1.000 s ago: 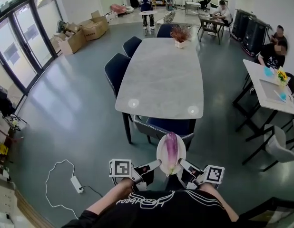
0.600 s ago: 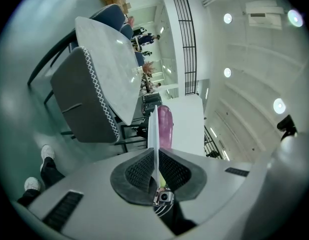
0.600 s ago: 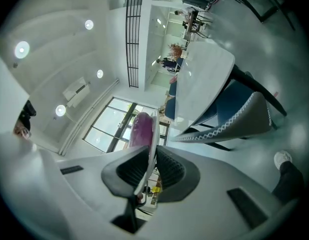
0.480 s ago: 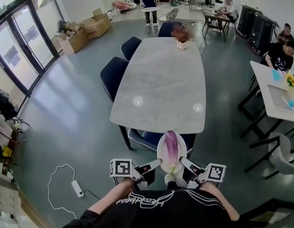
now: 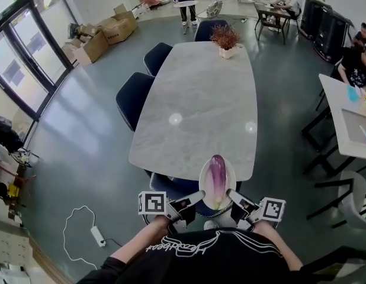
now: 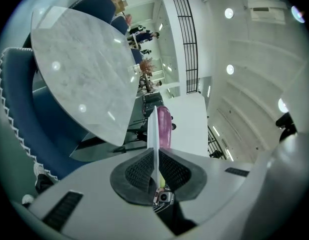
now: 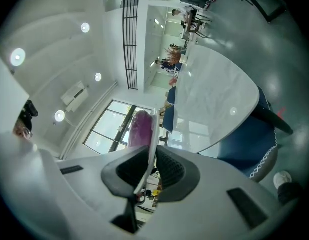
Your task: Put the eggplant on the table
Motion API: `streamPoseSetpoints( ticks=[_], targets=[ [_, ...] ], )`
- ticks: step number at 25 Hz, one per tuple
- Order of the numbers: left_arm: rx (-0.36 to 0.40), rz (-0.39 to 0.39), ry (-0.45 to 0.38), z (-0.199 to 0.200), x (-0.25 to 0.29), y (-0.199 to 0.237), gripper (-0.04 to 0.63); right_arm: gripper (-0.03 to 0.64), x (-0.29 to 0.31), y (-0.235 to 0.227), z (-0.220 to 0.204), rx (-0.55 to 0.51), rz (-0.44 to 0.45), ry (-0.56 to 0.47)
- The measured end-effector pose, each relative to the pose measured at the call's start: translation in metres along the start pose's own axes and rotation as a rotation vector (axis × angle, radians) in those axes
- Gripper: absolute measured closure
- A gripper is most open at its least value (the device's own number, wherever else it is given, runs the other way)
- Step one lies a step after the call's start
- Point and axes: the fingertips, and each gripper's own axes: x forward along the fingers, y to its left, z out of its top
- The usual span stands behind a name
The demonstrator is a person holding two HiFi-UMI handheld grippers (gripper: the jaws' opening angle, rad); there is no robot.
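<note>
A purple eggplant (image 5: 217, 173) lies lengthwise on a white plate (image 5: 225, 171) held in the air over the near end of the long grey marble table (image 5: 201, 99). My left gripper (image 5: 195, 199) is shut on the plate's left rim and my right gripper (image 5: 231, 197) on its right rim. In the left gripper view the plate (image 6: 152, 129) shows edge-on between the jaws of the left gripper (image 6: 157, 170), with the eggplant (image 6: 164, 126) beyond it. The right gripper view shows the right gripper (image 7: 148, 168) clamping the plate's rim (image 7: 153, 134), the eggplant (image 7: 140, 129) to its left.
A dark blue chair (image 5: 174, 188) stands under the table's near end below the plate; two more (image 5: 131, 95) (image 5: 157, 54) line its left side. A potted plant (image 5: 224, 40) sits at the far end. A power strip (image 5: 98, 236) lies on the floor at left. A white table (image 5: 347, 123) stands at right.
I have come closer to the table with the plate and eggplant. The plate, earlier over the chair and floor, now overlaps the table's near edge. Both grips are unchanged.
</note>
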Motion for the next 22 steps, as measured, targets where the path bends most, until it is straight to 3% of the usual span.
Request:
streamPoseSetpoints(
  ticks=[6,9,13,22],
  targets=[
    [-0.008,-0.011,-0.058,0.026,0.013,-0.006,0.577,0.563,0.018,0.009,0.033,-0.015,0.04,0.012],
    [0.03,-0.004,-0.078,0.037,0.013,-0.012,0.575,0.563,0.027,0.015,0.04,-0.029,0.054,0.021],
    [0.071,0.008,-0.095,0.05,0.007,-0.017,0.577,0.563,0.039,0.02,0.046,-0.053,0.053,0.034],
    [0.085,0.045,-0.104,0.08,0.005,-0.006,0.577,0.563,0.067,0.016,0.059,-0.099,0.017,0.055]
  ],
)
